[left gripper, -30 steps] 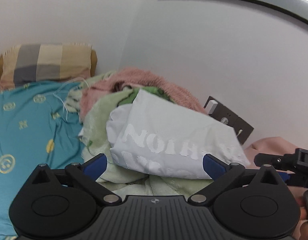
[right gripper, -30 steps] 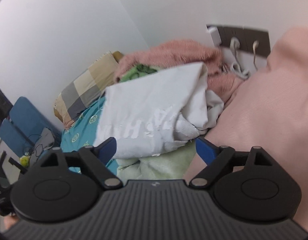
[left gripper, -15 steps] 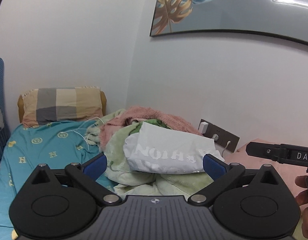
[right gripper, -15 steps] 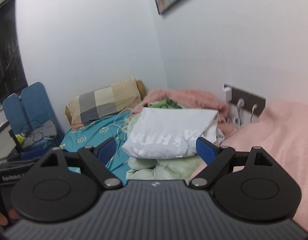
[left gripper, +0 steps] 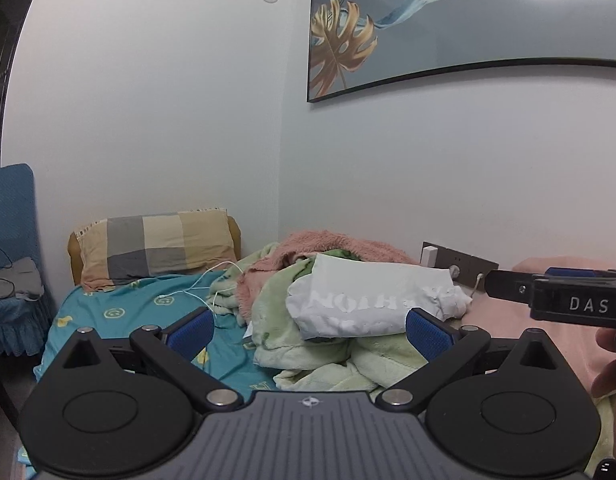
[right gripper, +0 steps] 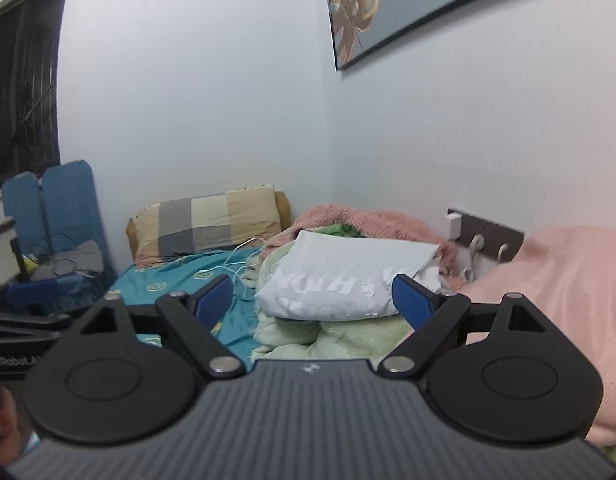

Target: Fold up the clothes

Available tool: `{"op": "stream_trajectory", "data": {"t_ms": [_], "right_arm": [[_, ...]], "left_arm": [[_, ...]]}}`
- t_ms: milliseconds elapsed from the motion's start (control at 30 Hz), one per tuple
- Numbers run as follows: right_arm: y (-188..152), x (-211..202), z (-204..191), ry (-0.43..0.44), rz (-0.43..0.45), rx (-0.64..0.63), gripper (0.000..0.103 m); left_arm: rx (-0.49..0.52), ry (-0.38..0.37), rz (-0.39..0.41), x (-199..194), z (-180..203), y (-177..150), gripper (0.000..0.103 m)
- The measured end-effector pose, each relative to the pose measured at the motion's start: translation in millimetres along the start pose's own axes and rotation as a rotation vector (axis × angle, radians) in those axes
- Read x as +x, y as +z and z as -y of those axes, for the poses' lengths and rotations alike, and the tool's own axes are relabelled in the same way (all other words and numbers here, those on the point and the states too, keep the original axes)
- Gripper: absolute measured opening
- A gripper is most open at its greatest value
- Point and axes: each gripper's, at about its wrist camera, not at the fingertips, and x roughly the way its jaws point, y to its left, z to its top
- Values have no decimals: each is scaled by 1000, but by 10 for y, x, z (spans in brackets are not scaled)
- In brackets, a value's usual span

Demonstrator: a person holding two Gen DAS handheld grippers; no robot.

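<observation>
White shirt folded and parked — my tongs are off it.

On the bed (left gripper: 119,312), the folded white shirt (left gripper: 372,304) lies atop the green blanket (left gripper: 308,344); my left tongs (left gripper: 310,330) and right tongs (right gripper: 312,300) gape wide, empty — that fold looks done. Its print reads mirrored, roughly "NOTHING"; "DAS" shows on the right tongs' side.

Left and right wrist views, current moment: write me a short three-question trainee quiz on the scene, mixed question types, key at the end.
1. True or false: the left gripper holds the white folded garment.
2. What does the garment rest on? A) checked pillow B) green blanket C) blue chair
3. Fill in: the right gripper is ____ (open/shut).

Key: 1 false; 2 B; 3 open.
</observation>
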Motion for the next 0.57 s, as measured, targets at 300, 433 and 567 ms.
{"op": "stream_trajectory", "data": {"t_ms": [300,433,567], "right_arm": [[-115,-18,-68,-20,-6,-13,88],[-141,-1,-80,-9,-14,-8,88],[-151,-19,-98,-6,-17,-10,88]], "left_arm": [[11,3,7,57,17,-22,103],[4,11,9,45,7,-28,103],[1,16,8,34,6,-21,103]]}}
